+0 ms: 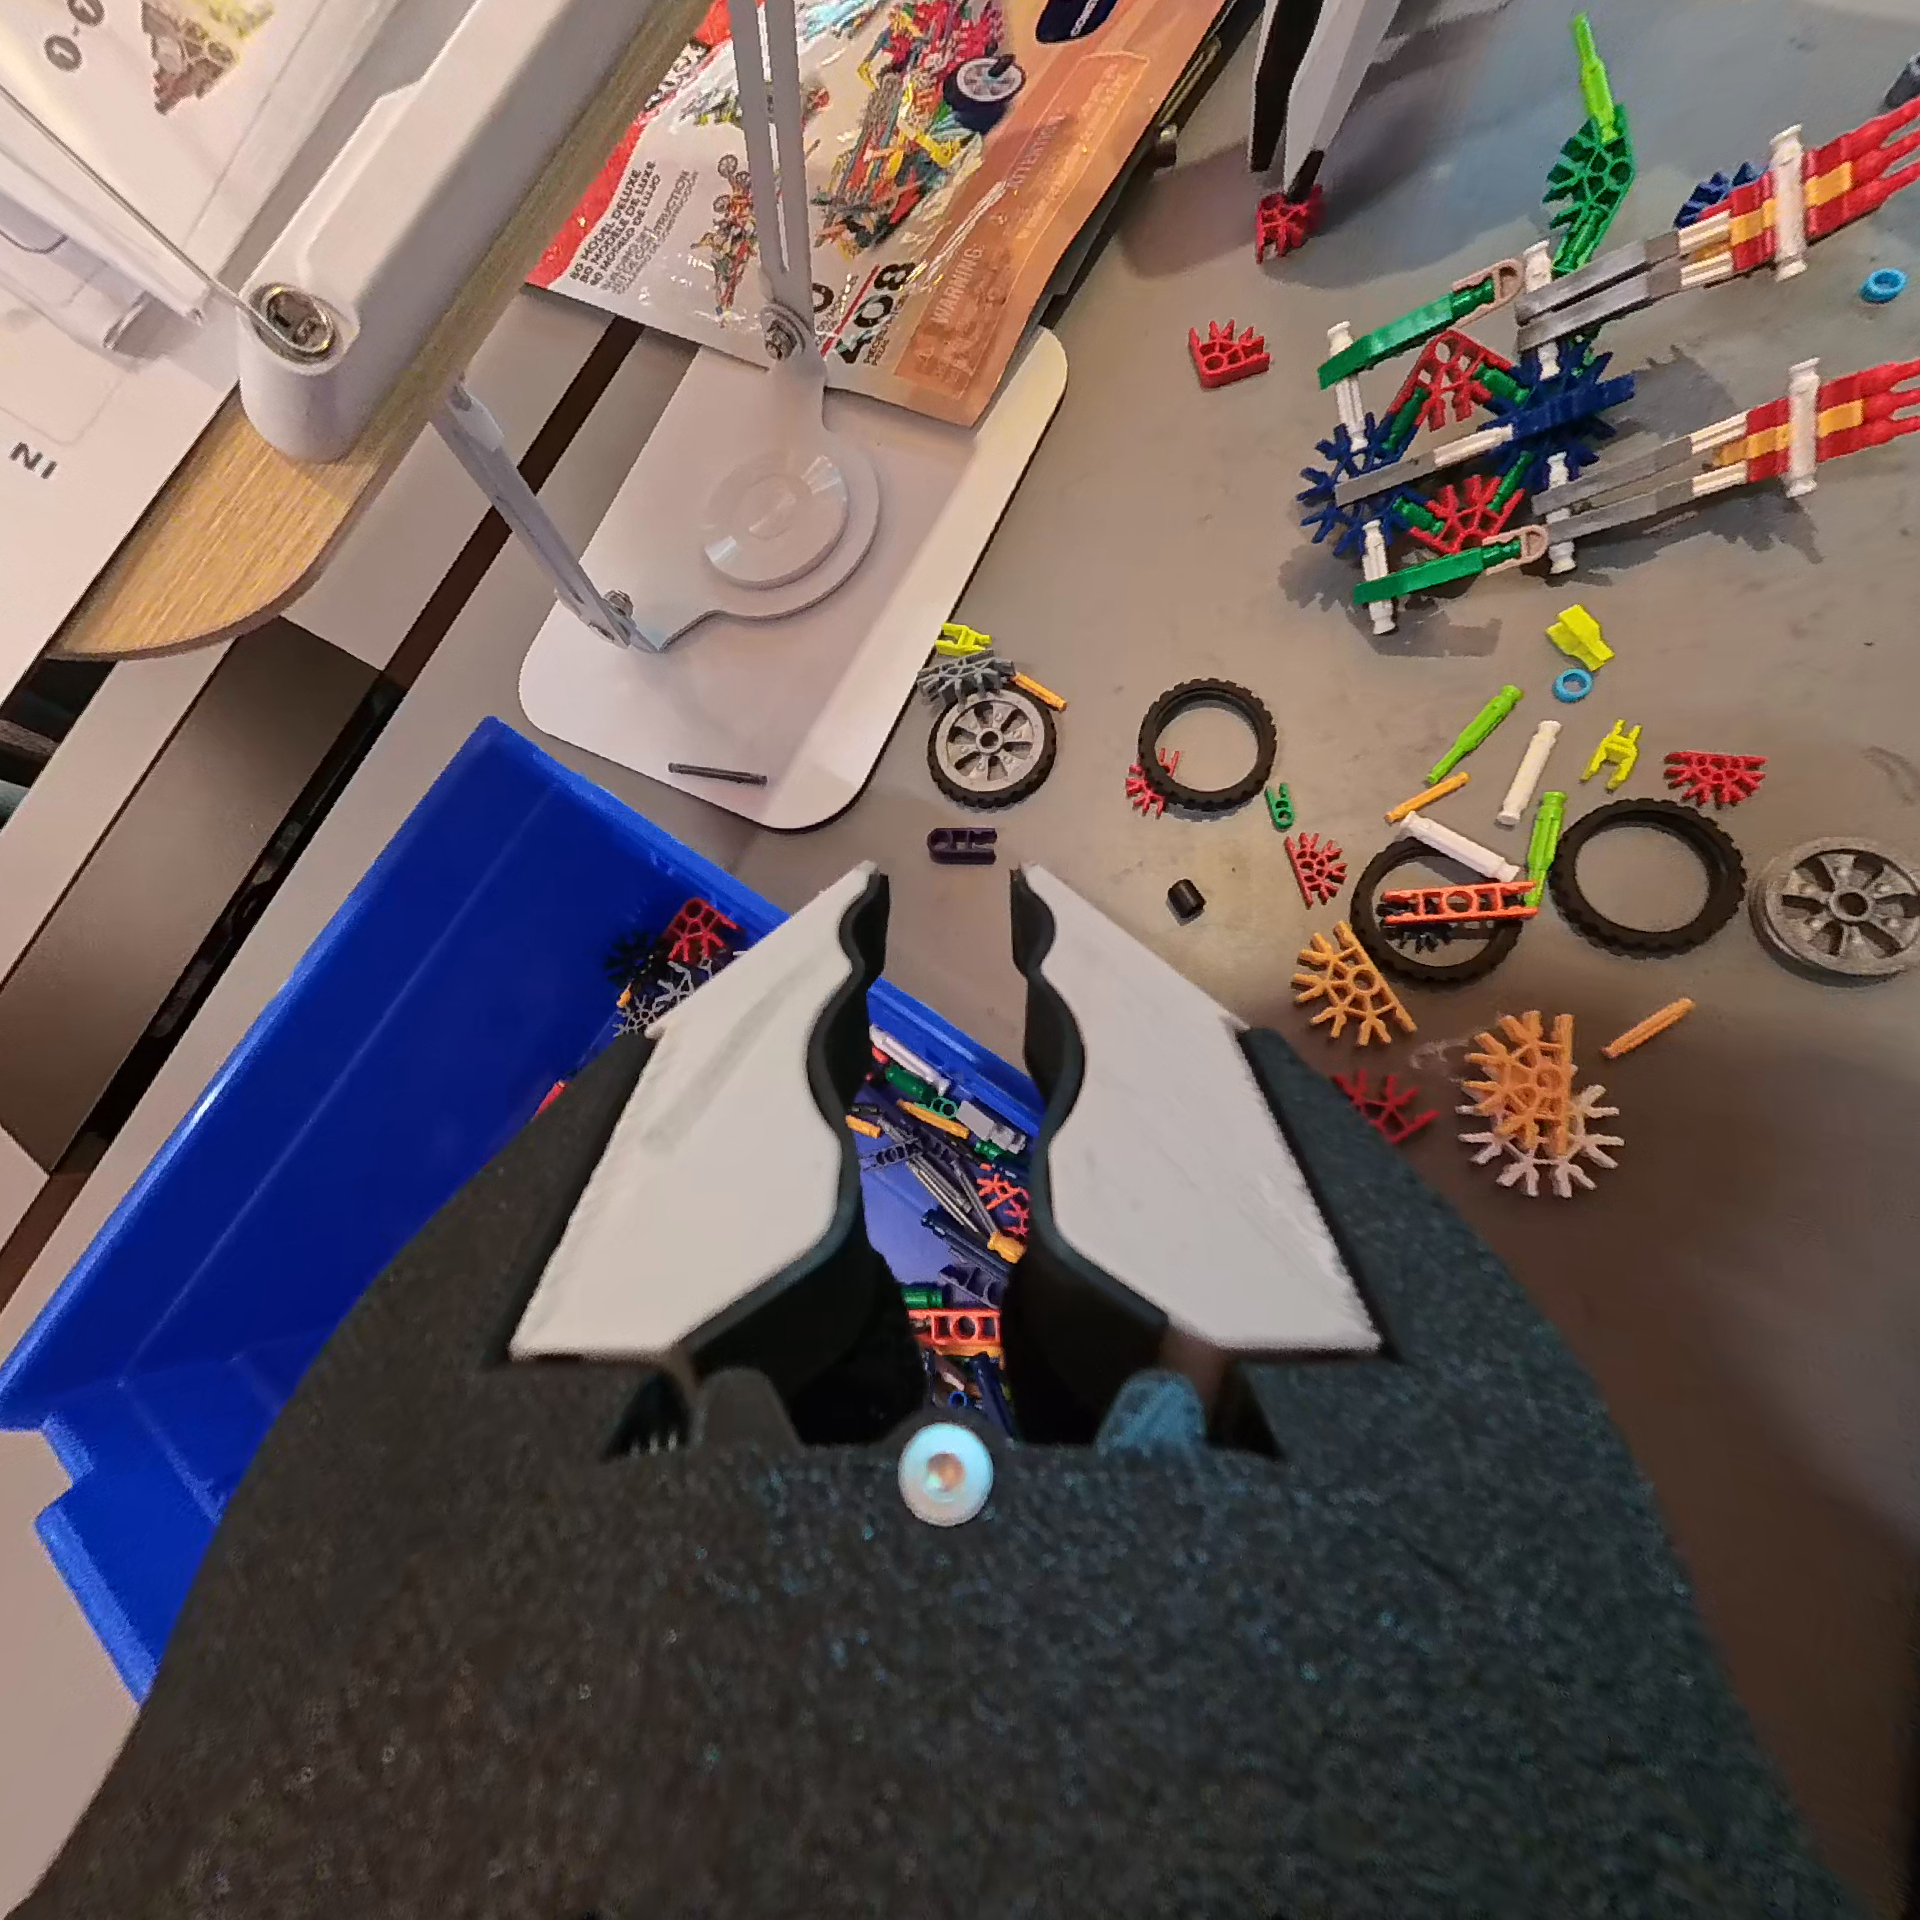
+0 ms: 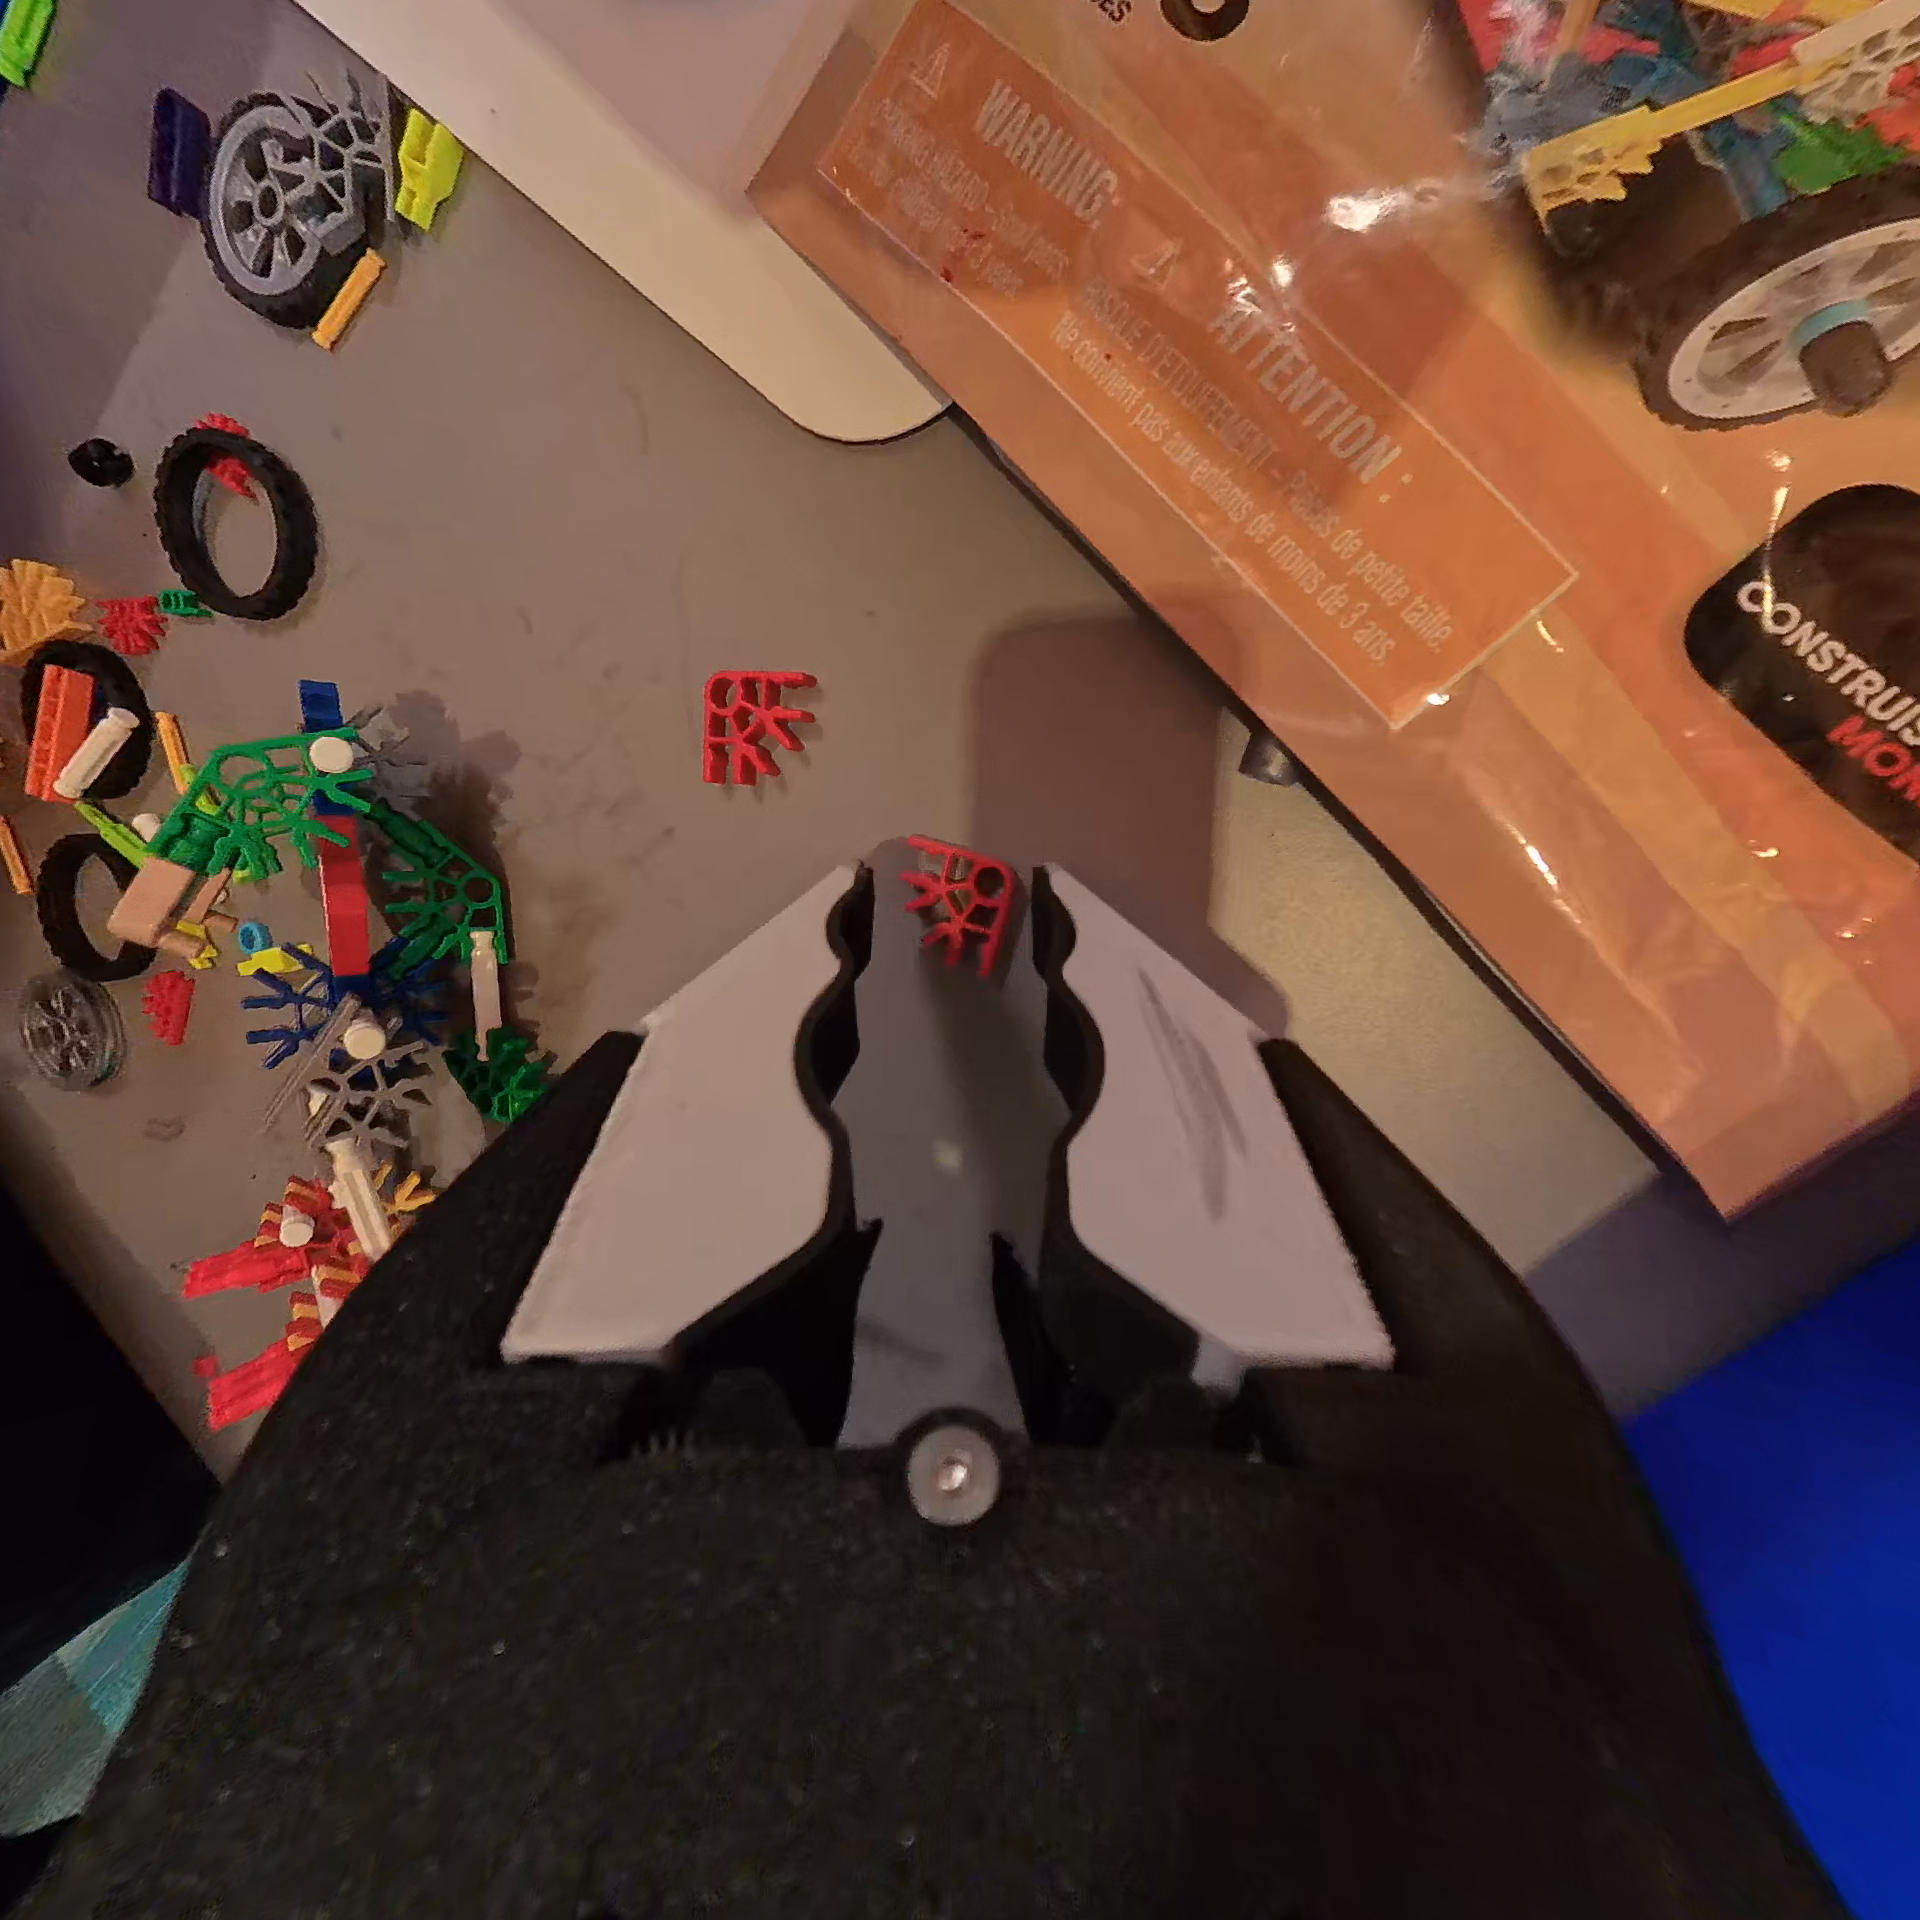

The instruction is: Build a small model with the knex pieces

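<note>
left gripper: left gripper [image 1: 949,883] hangs with jaws apart and nothing between them, tips over the grey table [image 1: 1143,582], body over the blue bin [image 1: 312,1091].
nearest to left tips: small dark purple clip [image 1: 962,845] just ahead on the table; short black cylinder [image 1: 1184,900] off to the right.
blue bin: holds a heap of mixed coloured rods and connectors, seen through the gap between the fingers.
right gripper: right gripper [image 2: 948,883] has jaws parted, a red connector [image 2: 958,906] lying between the tips; cannot tell whether either finger touches it.
second red piece: another red connector [image 2: 752,724] lies apart, up and left of the tips in the right wrist view.
model: partly built model [image 1: 1558,416] of red, green, blue and grey pieces lies far right in the left wrist view.
loose parts: black tyre [image 1: 1206,745], spoked grey wheel [image 1: 991,740], orange connector [image 1: 1351,982] and small rods are scattered near the model.
stand: white stand base [image 1: 790,582] is beside the bin, with the orange toy packaging [image 1: 935,208] behind it.
</note>
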Tool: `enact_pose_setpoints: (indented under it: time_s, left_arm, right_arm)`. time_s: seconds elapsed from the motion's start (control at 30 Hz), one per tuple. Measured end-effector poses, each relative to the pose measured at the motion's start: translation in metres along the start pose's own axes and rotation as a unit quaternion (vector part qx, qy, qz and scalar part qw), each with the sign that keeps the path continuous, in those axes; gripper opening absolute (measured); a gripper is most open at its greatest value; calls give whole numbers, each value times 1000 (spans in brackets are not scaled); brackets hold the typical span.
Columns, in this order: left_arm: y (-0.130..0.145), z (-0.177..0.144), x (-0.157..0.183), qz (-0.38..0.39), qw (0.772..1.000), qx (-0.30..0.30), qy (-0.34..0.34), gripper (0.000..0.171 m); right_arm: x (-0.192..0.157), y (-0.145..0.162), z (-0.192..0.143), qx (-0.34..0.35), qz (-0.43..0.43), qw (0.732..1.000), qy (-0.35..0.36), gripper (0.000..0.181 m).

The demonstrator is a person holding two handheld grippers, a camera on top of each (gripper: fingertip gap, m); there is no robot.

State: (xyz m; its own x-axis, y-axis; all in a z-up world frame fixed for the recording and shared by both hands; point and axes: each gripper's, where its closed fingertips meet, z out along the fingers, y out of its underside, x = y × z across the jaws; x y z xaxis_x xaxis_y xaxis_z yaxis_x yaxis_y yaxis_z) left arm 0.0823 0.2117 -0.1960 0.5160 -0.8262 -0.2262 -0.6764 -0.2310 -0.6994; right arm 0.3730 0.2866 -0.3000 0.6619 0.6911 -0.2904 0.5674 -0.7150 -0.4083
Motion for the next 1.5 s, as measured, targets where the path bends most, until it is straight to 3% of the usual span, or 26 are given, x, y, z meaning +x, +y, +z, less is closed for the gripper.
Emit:
enact_pose_setpoints:
  time_s: [0.73, 1.5]
  left_arm:
    - [6, 3, 2, -3, 1000, -11, 7, 24]
    - [10, 11, 8, -2, 1000, -23, 18, 25]
  right_arm:
    - [-24, -21, -29, 47, -49, 996, 55, 27]
    - [-25, -12, -25, 38, -51, 996, 60, 27]
